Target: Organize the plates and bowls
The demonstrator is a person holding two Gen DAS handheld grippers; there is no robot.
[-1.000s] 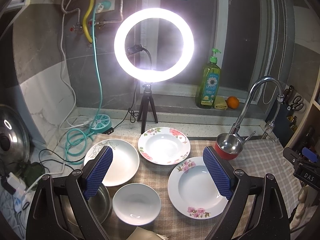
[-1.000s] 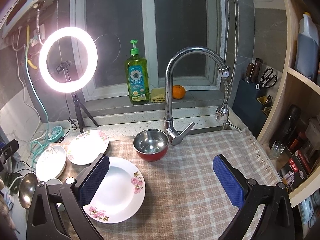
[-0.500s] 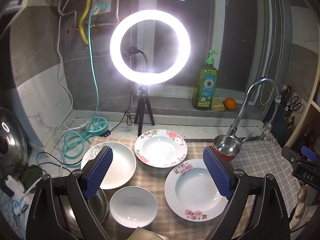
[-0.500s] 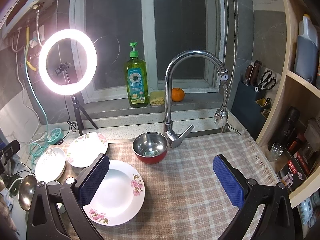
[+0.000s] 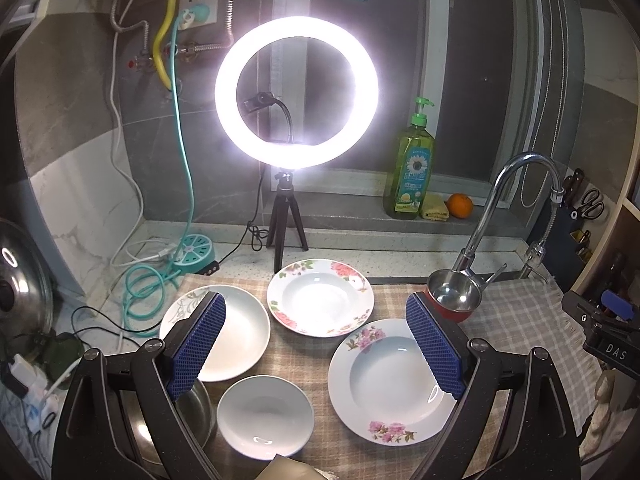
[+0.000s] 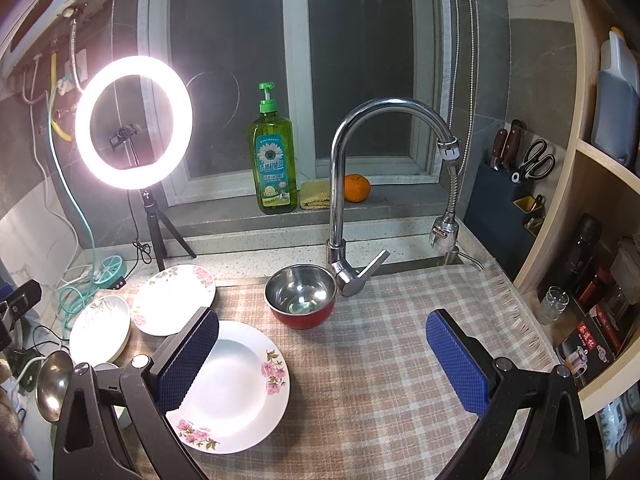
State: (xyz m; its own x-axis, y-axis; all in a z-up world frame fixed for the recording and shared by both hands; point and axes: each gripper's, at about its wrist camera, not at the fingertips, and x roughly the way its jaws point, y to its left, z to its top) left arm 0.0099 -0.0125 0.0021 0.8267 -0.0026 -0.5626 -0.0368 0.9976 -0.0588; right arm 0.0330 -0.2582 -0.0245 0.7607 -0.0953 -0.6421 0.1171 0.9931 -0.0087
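On the checked cloth [image 6: 384, 344] lie a pink-flowered plate [image 5: 390, 380] [image 6: 236, 384], a second flowered plate [image 5: 320, 298] [image 6: 174, 298] behind it, a white dish with a grey leaf print [image 5: 236, 332] [image 6: 100, 328], a small white bowl [image 5: 265, 416] and a steel bowl with a red outside [image 5: 454, 296] [image 6: 301, 294] by the tap. A bare steel bowl [image 5: 194, 408] [image 6: 52, 384] sits at the near left. My left gripper [image 5: 316, 350] hangs open above the dishes, holding nothing. My right gripper [image 6: 322, 360] is open over the cloth, right of the pink-flowered plate.
A lit ring light on a tripod [image 5: 296, 96] stands behind the plates. The tap [image 6: 384, 168] arches over the red bowl. Soap bottle [image 6: 274, 160] and orange [image 6: 357, 188] sit on the sill. Cables and a power strip [image 5: 192, 252] lie left; shelves [image 6: 592, 240] stand right.
Both views have drawn back and risen a little, so the dishes sit lower and farther. No dish has moved. Both grippers stay open.
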